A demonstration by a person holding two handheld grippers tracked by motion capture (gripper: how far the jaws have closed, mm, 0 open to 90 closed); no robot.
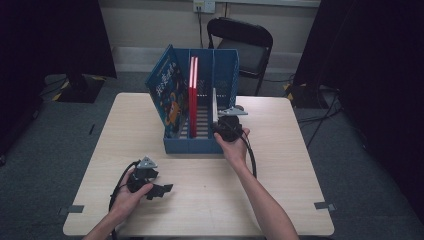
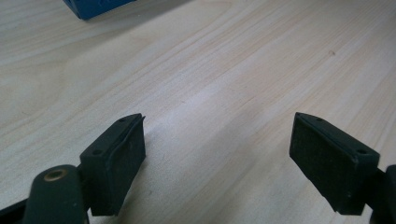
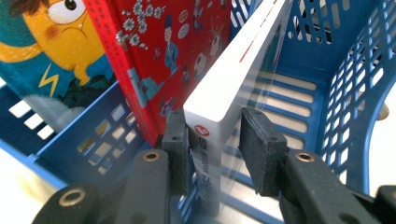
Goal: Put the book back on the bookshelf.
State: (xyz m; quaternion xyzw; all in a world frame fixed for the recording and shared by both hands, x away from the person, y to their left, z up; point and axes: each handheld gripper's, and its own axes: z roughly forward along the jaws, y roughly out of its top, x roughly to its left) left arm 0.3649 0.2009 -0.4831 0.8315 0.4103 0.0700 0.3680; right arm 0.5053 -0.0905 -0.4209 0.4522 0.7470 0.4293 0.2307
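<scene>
Centrally, a blue file rack is shown standing on the tabletop, with three upright books in its compartments. A blue picture book leans in the left compartment, a red book stands in the middle one, and a white book stands in the right one, just beside the divider. The white book is seen spine-first between the jaws of the right gripper, its long axis running away from the jaws into the rack. The jaws are spread to either side of the spine: the left pad appears to touch the cover, while a gap is left at the right pad, so the book is judged bracketed but not yet pinched. In the high view the right gripper is held at the rack's front edge, far nearer the book than the left gripper, which rests low over bare tabletop, well apart from the rack. The left gripper's jaws are spread wide with nothing between them. The coming move is judged to turn on closing along the book's thin axis, across the spine.
</scene>
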